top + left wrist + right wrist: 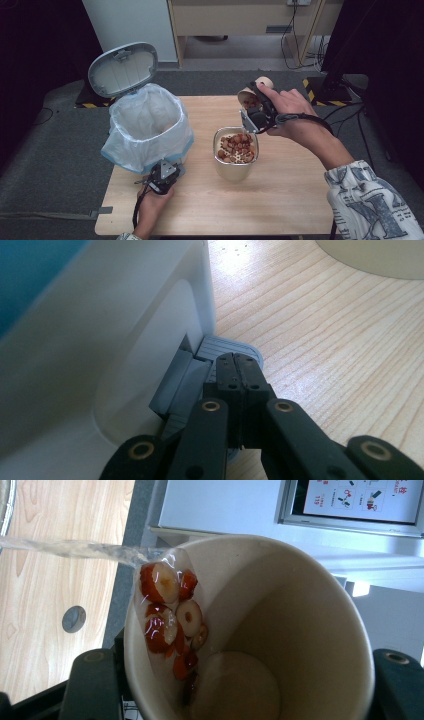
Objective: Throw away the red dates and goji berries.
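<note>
Paper cup [280,630] clamped in right hand-held gripper [254,107]; inside, date slices [167,615]; left hand-held gripper [236,371] closed on pedal [227,347].

The paper cup [280,630] was cream, its fruit slices [167,610] red with pale centres. The bin [150,125] was white with a grey lid [122,67] and grey pedal [227,347]. The desk [280,200] was light, grained wood; the sleeve [372,200] white with blue print.

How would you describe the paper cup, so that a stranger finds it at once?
Start at the white-lined bin on the left of the wooden table. To its right stands a metal container full of red fruit slices. The paper cup is just above it, tilted in the right gripper, the one thing off the table.
</note>
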The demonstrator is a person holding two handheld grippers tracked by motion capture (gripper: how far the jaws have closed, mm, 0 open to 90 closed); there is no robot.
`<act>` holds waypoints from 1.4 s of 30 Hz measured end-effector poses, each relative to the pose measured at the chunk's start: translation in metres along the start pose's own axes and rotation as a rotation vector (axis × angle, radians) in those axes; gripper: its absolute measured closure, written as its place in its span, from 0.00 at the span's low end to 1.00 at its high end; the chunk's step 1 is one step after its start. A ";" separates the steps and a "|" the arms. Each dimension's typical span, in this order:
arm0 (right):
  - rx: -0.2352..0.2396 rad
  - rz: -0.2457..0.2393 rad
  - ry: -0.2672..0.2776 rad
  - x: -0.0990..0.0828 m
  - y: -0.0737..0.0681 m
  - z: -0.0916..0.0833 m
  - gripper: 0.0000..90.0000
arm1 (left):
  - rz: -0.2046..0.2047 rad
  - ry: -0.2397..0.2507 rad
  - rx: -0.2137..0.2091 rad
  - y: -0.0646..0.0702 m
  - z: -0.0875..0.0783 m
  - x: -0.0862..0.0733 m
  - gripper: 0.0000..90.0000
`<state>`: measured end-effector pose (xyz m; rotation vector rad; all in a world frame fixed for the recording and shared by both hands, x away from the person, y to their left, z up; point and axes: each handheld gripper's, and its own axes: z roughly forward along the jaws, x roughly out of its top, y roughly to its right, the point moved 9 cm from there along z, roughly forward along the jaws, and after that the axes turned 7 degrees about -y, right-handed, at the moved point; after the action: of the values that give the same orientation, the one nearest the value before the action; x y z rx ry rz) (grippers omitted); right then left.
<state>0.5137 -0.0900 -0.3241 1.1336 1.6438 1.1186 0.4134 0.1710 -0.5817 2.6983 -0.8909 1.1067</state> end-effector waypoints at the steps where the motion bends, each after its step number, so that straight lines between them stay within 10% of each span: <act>1: -0.002 0.003 0.002 0.000 0.000 0.000 0.36 | 0.000 0.000 0.000 0.000 0.000 0.000 0.99; 42: -0.047 -0.027 -0.004 0.000 0.021 -0.007 0.37 | 0.000 -0.001 0.000 0.000 0.000 0.000 0.99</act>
<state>0.5121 -0.0871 -0.3020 1.0794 1.6167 1.1312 0.4133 0.1710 -0.5817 2.6988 -0.8909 1.1052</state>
